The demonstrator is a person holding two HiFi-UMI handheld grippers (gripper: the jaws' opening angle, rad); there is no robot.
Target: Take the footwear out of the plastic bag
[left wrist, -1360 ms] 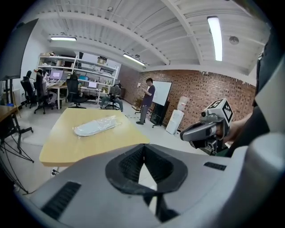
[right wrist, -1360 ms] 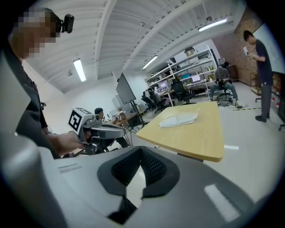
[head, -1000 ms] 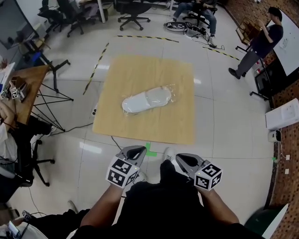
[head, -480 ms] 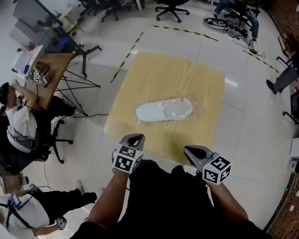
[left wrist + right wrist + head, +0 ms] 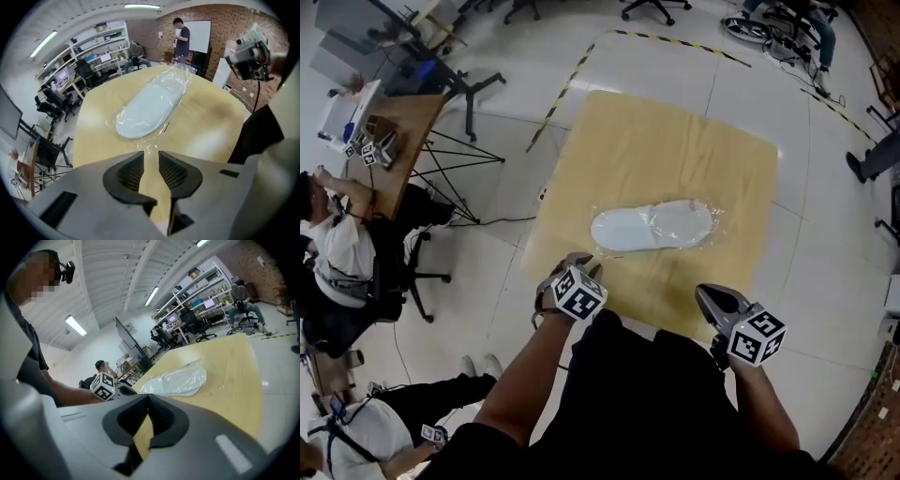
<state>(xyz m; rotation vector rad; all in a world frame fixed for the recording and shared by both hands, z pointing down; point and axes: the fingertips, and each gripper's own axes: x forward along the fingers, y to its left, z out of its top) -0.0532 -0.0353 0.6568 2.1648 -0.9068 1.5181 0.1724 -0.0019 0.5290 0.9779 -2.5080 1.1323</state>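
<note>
A white slipper (image 5: 652, 228) lies sealed in a clear plastic bag (image 5: 705, 214) in the middle of a light wooden table (image 5: 675, 141). My left gripper (image 5: 577, 264) hovers at the table's near edge, just short of the bag's left end. Its jaws are opening, with a narrow gap and nothing between them. In the left gripper view the slipper (image 5: 150, 103) lies straight ahead of the left gripper (image 5: 151, 154). My right gripper (image 5: 710, 298) hangs back off the near right edge, shut and empty. The right gripper view looks past the right gripper (image 5: 149, 397) to the bagged slipper (image 5: 180, 380).
A desk (image 5: 389, 131) with a seated person (image 5: 337, 244) stands at the left, with a black tripod (image 5: 455, 178) between it and the table. Office chairs (image 5: 652, 7) and striped floor tape (image 5: 558, 89) lie beyond. A person (image 5: 183, 40) stands by a whiteboard.
My left gripper has moved forward to the table's near edge, close to the bag's left end. The right gripper has stayed behind. The table now sits nearer in the head view.
</note>
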